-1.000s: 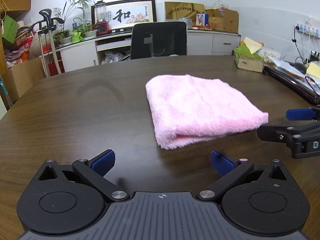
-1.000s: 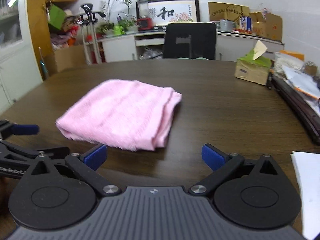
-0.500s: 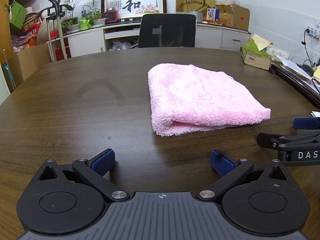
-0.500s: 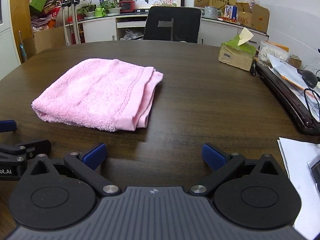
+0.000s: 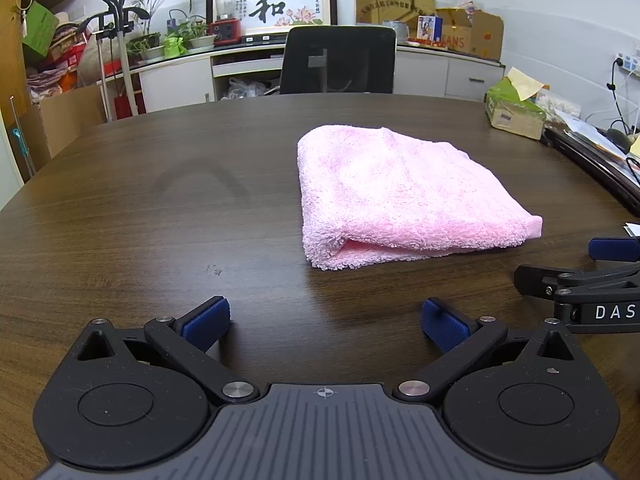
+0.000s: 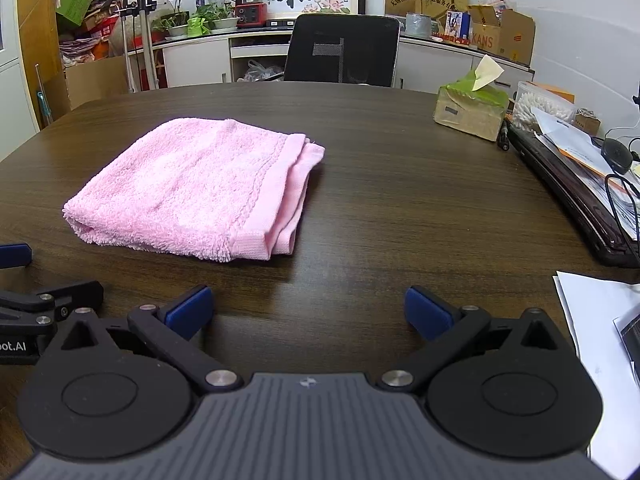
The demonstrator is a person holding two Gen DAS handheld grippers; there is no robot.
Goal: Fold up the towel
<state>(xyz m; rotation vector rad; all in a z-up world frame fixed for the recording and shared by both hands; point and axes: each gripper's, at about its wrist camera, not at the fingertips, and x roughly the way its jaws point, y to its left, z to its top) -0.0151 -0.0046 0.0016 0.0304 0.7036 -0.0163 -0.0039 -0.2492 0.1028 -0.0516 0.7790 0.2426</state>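
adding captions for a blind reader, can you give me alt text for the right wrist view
A pink towel, already folded, lies on a dark wooden table ahead of the open right gripper, which holds nothing. Part of the left gripper shows at the left edge; a tissue box and a black office chair sit farther back.

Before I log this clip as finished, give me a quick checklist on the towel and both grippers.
1. Pink towel lies folded in layers on the table: ok.
2. Left gripper open, holding nothing: ok.
3. Right gripper open, holding nothing: ok.
4. Both grippers clear of the towel: ok.
5. Hemmed edges aligned on the right side: not ok, the layers sit slightly offset.
6. Underside lies flat: cannot tell.
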